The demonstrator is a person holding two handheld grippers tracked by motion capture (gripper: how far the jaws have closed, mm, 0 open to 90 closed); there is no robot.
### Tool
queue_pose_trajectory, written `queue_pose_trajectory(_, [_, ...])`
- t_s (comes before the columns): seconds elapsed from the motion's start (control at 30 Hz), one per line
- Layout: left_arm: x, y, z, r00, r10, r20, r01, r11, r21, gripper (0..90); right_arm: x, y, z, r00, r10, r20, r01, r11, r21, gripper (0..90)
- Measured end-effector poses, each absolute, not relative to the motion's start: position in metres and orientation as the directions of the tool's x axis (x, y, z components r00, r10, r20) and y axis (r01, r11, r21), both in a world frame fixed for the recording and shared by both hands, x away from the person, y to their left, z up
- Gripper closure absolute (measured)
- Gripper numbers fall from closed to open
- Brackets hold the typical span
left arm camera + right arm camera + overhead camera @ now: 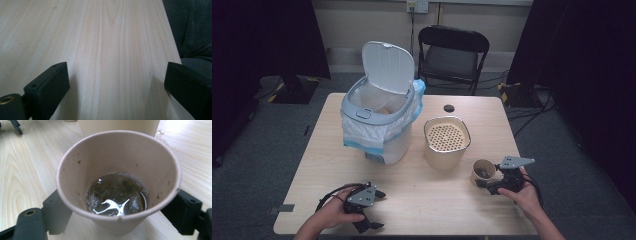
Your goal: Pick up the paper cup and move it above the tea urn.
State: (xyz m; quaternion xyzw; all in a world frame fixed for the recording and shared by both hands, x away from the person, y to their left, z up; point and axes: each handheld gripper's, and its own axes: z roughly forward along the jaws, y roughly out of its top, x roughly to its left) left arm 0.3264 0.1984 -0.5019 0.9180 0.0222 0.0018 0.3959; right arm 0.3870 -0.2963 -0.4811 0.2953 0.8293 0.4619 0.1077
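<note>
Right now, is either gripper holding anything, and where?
Right gripper straddles the paper cup low on its sides; whether the pads press yet cannot be told. Left gripper holds nothing.

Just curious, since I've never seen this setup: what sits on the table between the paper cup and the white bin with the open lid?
In the high view, a beige container with a perforated strainer top stands between the paper cup and the white bin.

Two bare forearms, no sleeves visible. Each hand carries a black two-jaw gripper, the left gripper (373,209) and the right gripper (485,176), with blocky rectangular jaws, a grey three-cornered top plate, a brass-ringed screw hole and a trailing black cable.
</note>
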Motion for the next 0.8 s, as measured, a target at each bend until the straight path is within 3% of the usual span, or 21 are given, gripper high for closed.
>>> queue_pose_trajectory(0.8, [0.3258, 0.1980, -0.5020, 0.999, 0.048, -0.023, 0.049, -0.682, 0.730, 5.3, 0.3870, -0.2935, -0.4890, -0.799, 0.588, 0.126, 0.364, 0.306, 0.880, 24.6])
